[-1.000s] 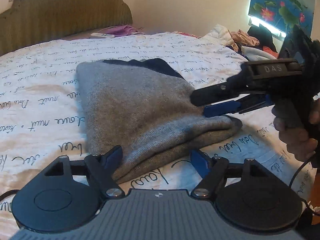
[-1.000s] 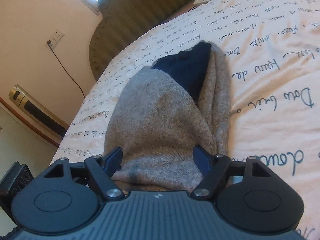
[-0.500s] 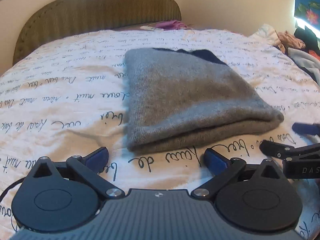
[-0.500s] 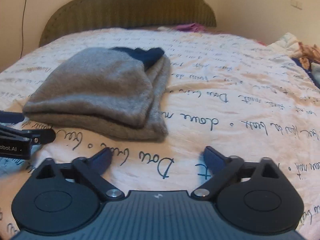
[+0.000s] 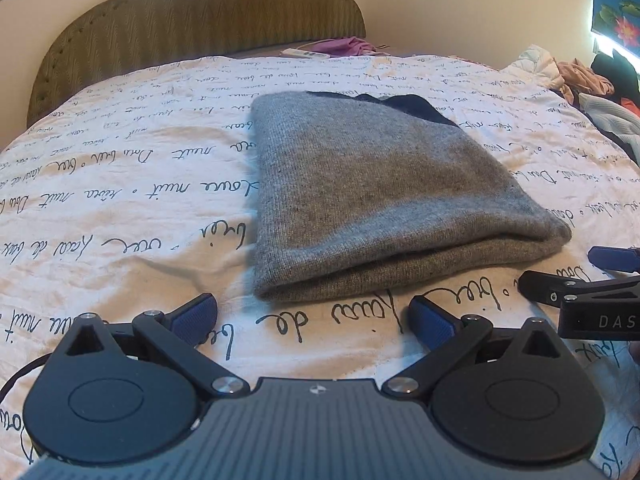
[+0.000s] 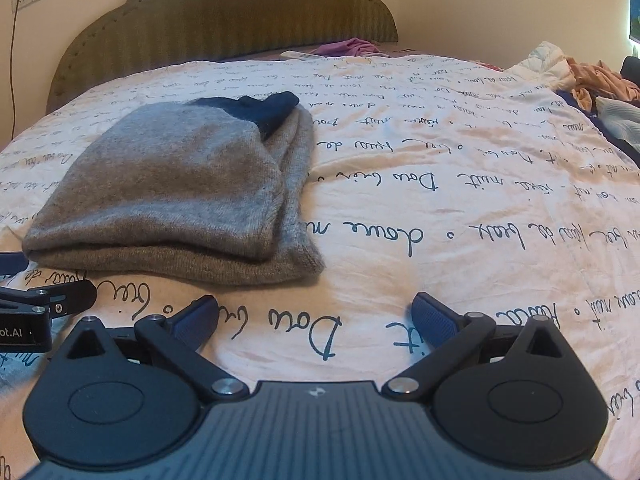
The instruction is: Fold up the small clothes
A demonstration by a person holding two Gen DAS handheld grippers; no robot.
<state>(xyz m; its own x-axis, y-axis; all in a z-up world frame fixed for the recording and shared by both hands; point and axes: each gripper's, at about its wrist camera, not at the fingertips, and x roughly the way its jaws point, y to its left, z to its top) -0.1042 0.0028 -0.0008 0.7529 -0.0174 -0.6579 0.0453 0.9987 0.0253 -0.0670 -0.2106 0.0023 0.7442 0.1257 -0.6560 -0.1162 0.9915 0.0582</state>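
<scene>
Grippers first: left gripper [image 5: 312, 316] and right gripper [image 6: 314, 316] hover over bare sheet [image 6: 440, 208], jaws just spread wide, nothing between them. Just beyond lies the grey sweater [image 5: 384, 208], folded compactly mid-bed, apparently released as finished. Unfolded clothes [image 5: 608, 92] wait at the bed's far right edge.

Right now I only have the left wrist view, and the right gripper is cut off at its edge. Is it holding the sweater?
Observer: No. The right gripper has just been opening its jaws. They stand wide, with only bare bedsheet between them.
Operator: How does the sweater's right-hand edge look from that side?
Observer: On the grey sweater the top layer stops short there, so the lower layer sticks out beside it.
</scene>
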